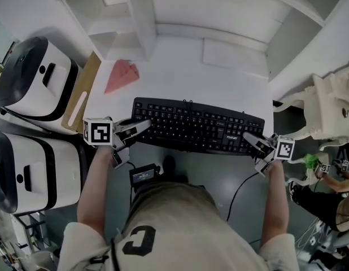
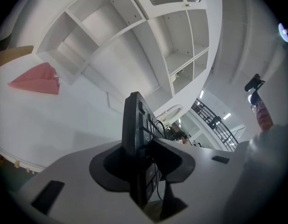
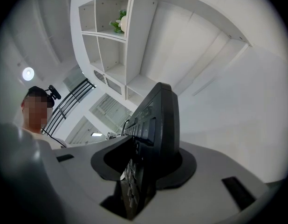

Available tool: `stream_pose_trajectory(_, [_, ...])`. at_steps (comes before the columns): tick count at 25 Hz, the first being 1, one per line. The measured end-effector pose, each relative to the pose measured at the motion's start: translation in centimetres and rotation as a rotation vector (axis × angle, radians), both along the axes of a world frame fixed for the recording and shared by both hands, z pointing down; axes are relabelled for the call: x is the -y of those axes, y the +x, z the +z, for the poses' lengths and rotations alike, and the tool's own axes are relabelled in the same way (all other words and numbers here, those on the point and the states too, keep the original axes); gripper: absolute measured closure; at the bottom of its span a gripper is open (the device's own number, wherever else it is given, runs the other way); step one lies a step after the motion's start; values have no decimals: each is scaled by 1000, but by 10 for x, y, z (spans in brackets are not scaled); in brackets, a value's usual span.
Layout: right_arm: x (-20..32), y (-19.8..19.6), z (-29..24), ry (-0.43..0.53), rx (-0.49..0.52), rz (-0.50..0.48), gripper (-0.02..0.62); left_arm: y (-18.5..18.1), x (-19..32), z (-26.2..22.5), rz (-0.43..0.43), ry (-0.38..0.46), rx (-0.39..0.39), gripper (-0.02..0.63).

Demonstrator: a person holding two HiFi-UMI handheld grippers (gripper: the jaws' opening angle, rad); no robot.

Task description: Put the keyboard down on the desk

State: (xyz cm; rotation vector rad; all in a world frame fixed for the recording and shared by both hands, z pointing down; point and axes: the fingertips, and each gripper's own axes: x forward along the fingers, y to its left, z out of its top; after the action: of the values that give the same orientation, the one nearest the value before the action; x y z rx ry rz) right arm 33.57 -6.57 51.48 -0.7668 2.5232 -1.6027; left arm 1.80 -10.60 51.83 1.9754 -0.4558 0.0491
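- Appliances [image 1: 33, 78], two white ones with dark bands, are seen at nine o'clock, off the surface [image 1: 180, 78]. A cardboard sheet [image 1: 81, 92] is leant between them and it, and none of these is touched.
- The left gripper [image 1: 138, 129] is closed on the nine o'clock end of the keyboard [image 1: 191, 126]. Its jaws are set narrow, one on the key face and one on the underside.
- A pink paper plane [image 1: 121, 75] is laid on the surface at ten o'clock of the keyboard, well apart from it.
- The keyboard is held level, long side across, at the six o'clock edge of the surface. Whether it already rests there cannot be told.
- The right gripper [image 1: 254, 141] is clamped the same way on the three o'clock end, its jaws narrow on the board.
- A fall to the floor [image 1: 219, 174] is judged the main risk. If the keyboard is let go with too much of it past the six o'clock edge, it could be tipped off.
- A twist or a hard knock is likely if one end is released before the other, since the free end would drop while the other is gripped.
- Keys under the jaws could be pressed or popped if the grip is dragged off sideways rather than opened first.
- The paper plane would be disturbed only if the board were pushed far toward ten o'clock.
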Motion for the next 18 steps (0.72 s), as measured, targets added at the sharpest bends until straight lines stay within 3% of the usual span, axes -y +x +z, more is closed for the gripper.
stream_pose_trajectory(9, [-2, 0, -10, 56, -48, 21, 431, 1, 3, -1, 0, 83, -33, 456])
stream_pose_trajectory(18, [-2, -3, -13, 81, -103, 25, 430, 0, 4, 13, 5, 90, -42, 442])
